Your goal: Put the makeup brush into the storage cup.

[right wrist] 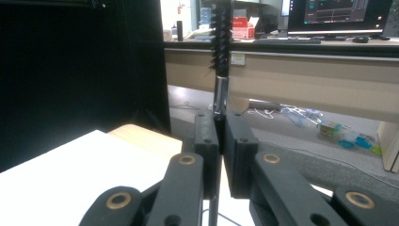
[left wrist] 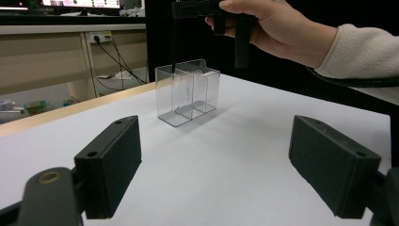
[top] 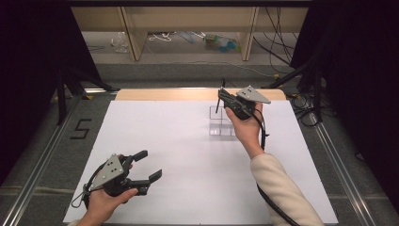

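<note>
Brush (right wrist: 221, 42), thin and bristled, clamped upright in right gripper (top: 234, 104) above clear divided organizer (top: 221, 127) near table's (top: 155, 141) far edge, apparently for insertion; left gripper (top: 143, 168) rests agape near front-left corner.

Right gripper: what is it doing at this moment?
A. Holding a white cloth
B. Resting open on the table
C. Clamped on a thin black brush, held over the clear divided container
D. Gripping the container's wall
C: the right gripper has its jaws shut on the thin brush, whose lower end reaches the clear container.
</note>
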Tool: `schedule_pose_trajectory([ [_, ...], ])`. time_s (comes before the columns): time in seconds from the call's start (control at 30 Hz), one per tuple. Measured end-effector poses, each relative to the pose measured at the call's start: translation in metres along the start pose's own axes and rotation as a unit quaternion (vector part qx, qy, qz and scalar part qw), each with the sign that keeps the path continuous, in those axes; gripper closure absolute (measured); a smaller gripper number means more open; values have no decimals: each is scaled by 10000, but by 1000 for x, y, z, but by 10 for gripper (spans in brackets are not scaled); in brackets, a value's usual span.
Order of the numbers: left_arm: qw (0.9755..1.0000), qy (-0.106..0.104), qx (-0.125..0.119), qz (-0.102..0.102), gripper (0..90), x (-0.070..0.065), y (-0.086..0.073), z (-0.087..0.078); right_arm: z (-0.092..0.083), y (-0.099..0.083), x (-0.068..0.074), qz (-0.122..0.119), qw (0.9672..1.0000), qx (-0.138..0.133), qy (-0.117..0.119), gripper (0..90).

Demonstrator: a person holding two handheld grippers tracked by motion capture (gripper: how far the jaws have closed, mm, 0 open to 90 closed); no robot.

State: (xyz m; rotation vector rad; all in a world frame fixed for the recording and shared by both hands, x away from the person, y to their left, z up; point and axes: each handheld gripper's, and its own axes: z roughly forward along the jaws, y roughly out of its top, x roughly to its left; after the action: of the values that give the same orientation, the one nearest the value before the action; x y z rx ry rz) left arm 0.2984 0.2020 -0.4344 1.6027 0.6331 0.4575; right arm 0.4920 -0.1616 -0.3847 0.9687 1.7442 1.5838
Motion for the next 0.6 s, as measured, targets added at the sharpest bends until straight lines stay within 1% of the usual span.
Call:
schedule_pose_trajectory([
  [0.17,10000,0,1,-1,175,0,0,0,0,-1,-1,-16,10000,56,-3,855],
  [0.23,10000,-7,7,0,175,0,0,0,0,-1,-1,9,10000,21,-10,855],
  [0.27,10000,-5,6,0,175,0,0,0,0,-1,-1,8,10000,78,-5,855],
  [0.33,10000,2,3,-5,175,0,0,0,0,-1,-1,9,10000,46,-4,855],
  [0.6,10000,-10,3,19,175,0,0,0,1,-3,-2,-12,10000,98,-3,855],
])
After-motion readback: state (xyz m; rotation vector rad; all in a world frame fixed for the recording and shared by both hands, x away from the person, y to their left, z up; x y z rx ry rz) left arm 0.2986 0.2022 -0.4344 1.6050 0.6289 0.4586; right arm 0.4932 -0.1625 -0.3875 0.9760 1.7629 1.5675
